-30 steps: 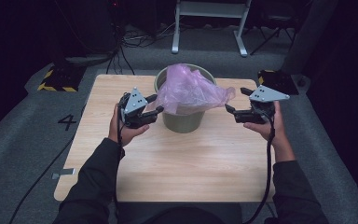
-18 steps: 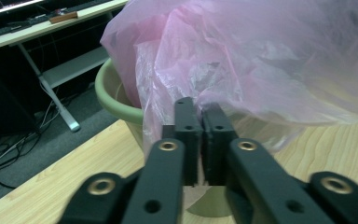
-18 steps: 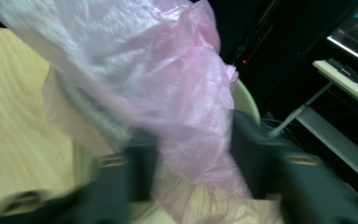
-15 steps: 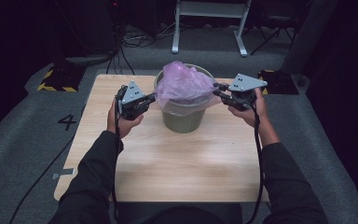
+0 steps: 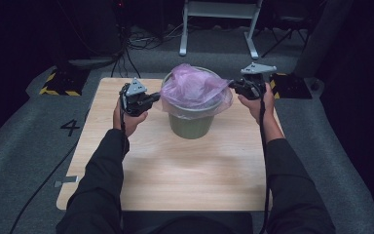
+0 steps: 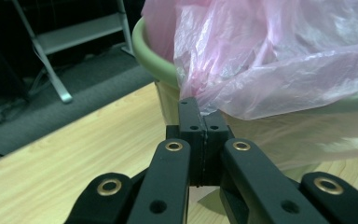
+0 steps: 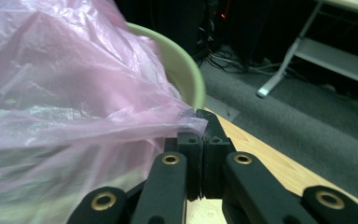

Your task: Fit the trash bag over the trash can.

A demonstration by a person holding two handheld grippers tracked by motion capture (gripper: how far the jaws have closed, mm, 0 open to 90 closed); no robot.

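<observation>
A pale green bin (image 5: 191, 124) stands in the middle of the wooden table, with a pink plastic bag (image 5: 195, 87) bulging out of its top. My left gripper (image 5: 158, 96) is at the bin's left side. In the left gripper view it (image 6: 204, 116) is shut on the edge of the bag (image 6: 279, 60), just outside the rim (image 6: 154, 60). My right gripper (image 5: 231, 85) is at the bin's right side. Its jaws (image 7: 204, 128) have just closed, pinching a corner of the bag (image 7: 65, 93) beside the rim (image 7: 182, 65).
The table (image 5: 175, 170) is bare around the bin. Behind it, a white metal stand (image 5: 219, 24) rests on grey carpet. A yellow-and-black striped block (image 5: 58, 83) lies off the table's left corner and a dark box (image 5: 292, 83) off its right.
Both grippers moved inward to the bin and closed on the bag's edges. The bag now lies spread wider over the rim.
</observation>
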